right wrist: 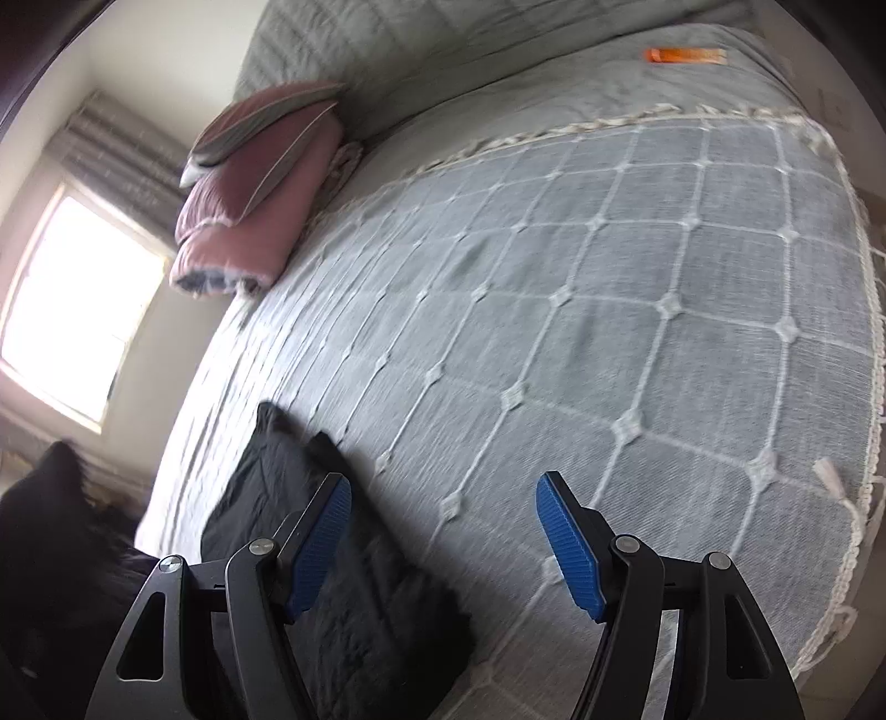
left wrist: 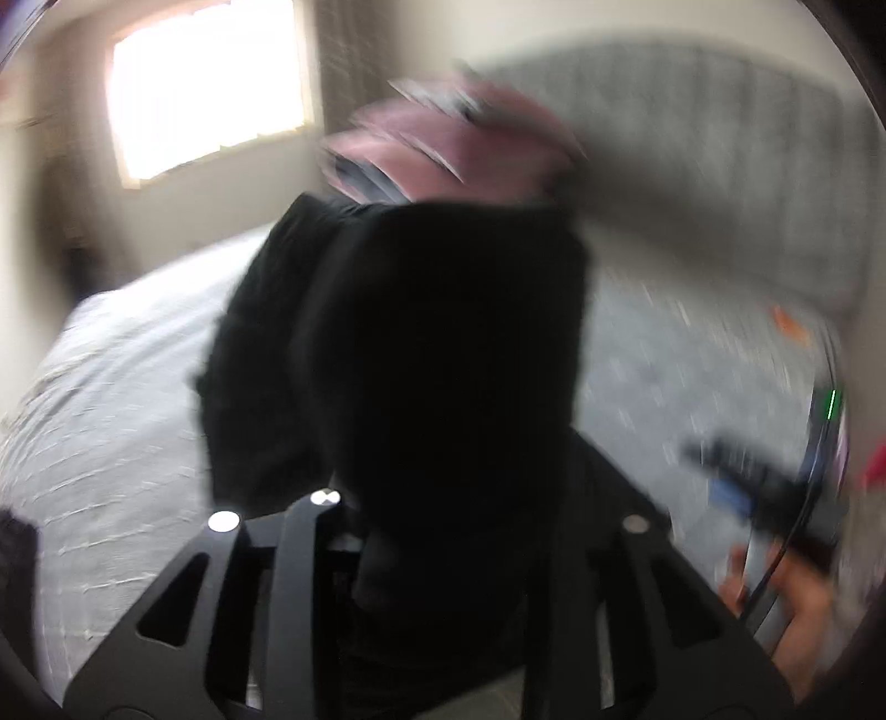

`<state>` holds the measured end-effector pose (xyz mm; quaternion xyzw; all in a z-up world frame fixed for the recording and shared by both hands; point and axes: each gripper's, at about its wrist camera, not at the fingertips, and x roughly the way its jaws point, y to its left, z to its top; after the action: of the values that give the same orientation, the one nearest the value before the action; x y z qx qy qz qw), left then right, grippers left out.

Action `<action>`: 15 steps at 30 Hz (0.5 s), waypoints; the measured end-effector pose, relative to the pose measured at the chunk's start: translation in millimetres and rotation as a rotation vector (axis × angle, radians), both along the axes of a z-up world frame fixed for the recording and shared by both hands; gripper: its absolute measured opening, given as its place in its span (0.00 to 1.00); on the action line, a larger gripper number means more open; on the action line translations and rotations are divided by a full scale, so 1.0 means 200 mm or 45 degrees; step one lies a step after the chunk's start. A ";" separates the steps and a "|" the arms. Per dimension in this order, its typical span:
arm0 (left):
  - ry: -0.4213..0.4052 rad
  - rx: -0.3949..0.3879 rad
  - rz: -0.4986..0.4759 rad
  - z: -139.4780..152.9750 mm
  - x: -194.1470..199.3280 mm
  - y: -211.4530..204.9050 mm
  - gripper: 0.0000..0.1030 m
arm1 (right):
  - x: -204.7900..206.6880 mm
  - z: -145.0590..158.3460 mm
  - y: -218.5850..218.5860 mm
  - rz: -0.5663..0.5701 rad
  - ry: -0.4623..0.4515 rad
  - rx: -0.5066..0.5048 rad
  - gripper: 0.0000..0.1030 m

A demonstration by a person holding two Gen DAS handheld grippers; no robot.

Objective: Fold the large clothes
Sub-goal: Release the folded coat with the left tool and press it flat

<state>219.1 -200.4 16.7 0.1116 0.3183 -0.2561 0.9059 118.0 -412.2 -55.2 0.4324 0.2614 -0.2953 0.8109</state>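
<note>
While my left tool (left wrist: 443,531) gripped the black garment (left wrist: 421,354) hanging mid-frame, my right tool (right wrist: 443,531) gaped empty over the bed (right wrist: 637,310), so I judged spreading it flat came next.

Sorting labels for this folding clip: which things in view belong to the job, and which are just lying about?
Job:
black garment
left gripper
right gripper
bedspread

Lying about:
pink bedding
orange item
window
</note>
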 end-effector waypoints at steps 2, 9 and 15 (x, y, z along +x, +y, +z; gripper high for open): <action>0.155 0.119 -0.153 -0.26 0.03 -0.15 0.43 | -0.05 -0.01 -0.06 -0.049 -0.022 0.034 0.69; 0.258 -0.025 -0.284 -0.41 0.05 0.01 0.52 | -0.09 -0.05 -0.17 -0.064 -0.040 0.084 0.69; 0.412 -0.343 -0.290 -0.21 0.06 0.25 0.57 | 0.06 0.03 -0.02 0.205 -0.063 -0.002 0.69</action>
<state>230.6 -149.8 -26.2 -0.0177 0.4076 -0.4113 0.8151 130.2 -416.6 -50.1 0.4164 0.2750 -0.2185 0.8386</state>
